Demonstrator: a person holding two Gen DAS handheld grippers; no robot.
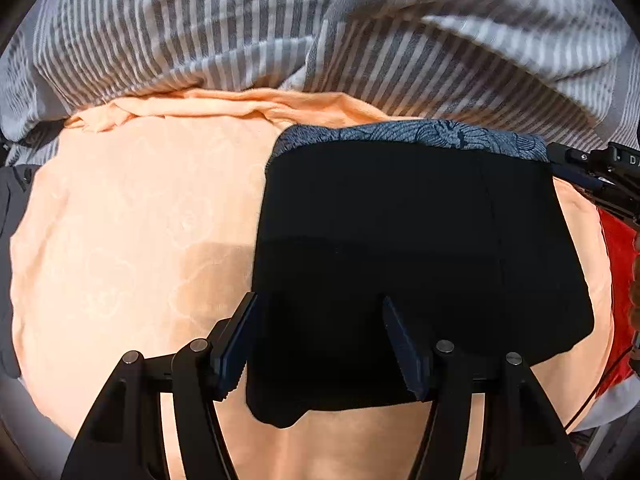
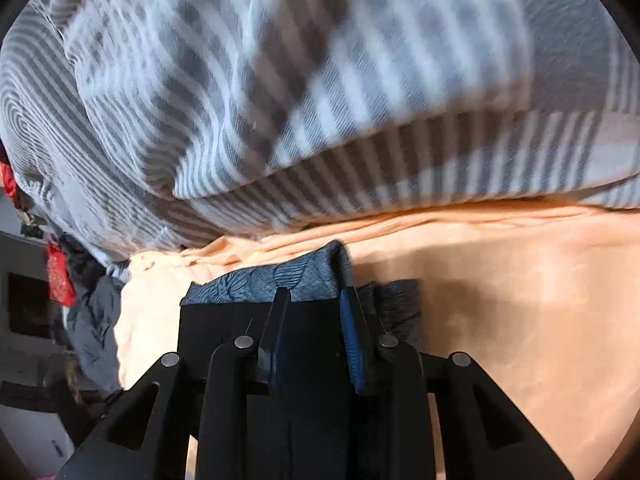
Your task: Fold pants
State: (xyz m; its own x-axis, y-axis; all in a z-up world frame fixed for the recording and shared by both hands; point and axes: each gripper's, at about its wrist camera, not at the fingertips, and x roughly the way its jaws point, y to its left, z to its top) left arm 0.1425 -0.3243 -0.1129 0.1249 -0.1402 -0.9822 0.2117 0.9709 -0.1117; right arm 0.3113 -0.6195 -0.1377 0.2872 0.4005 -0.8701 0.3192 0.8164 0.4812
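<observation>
The black pants lie folded into a compact rectangle on the peach sheet, with a blue patterned lining showing along the far edge. My left gripper is open, its jaws wide apart over the near left part of the pants, holding nothing. My right gripper hovers over the pants near the blue patterned edge, jaws apart with nothing clamped between them. It also shows in the left wrist view at the pants' far right corner.
A grey-and-white striped duvet is bunched along the far side of the bed, also in the right wrist view. Red fabric lies at the right. Dark grey clothing lies off the sheet's left edge.
</observation>
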